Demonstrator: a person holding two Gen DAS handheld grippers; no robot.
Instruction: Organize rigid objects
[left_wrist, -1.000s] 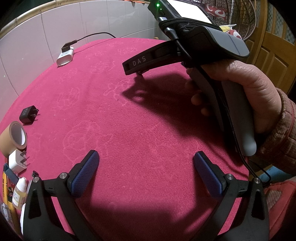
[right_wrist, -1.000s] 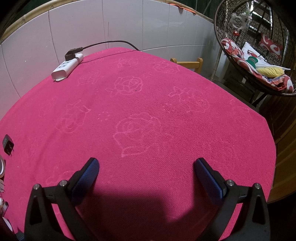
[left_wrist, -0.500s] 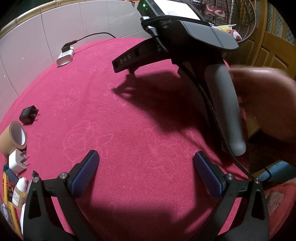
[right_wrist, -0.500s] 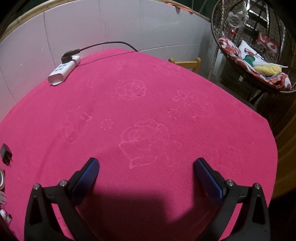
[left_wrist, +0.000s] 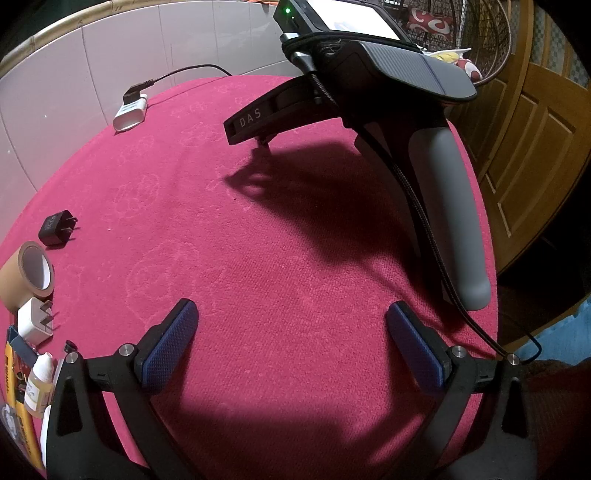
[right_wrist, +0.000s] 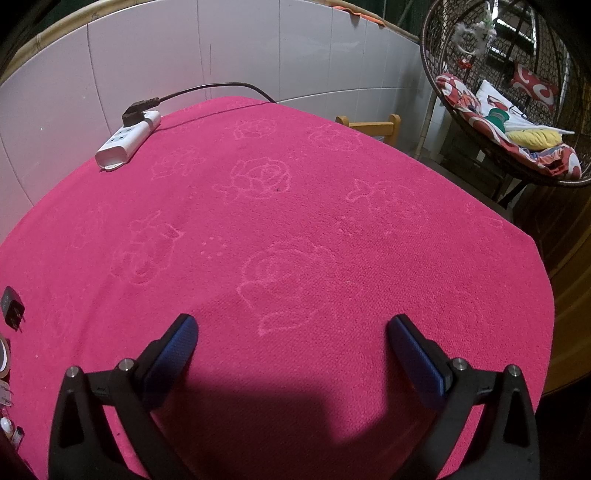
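"DAS" lettering on right tongs (left_wrist: 258, 127)

A power strip (right_wrist: 127, 137) is set at the table's (right_wrist: 332, 236) far left edge. Along the near left edge a black plug (left_wrist: 56, 228), tape roll (left_wrist: 27, 271) and white plug (left_wrist: 34, 319) are lined up.

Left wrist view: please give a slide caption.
Open left hand-held gripper above red cloth; small items wait at left edge.
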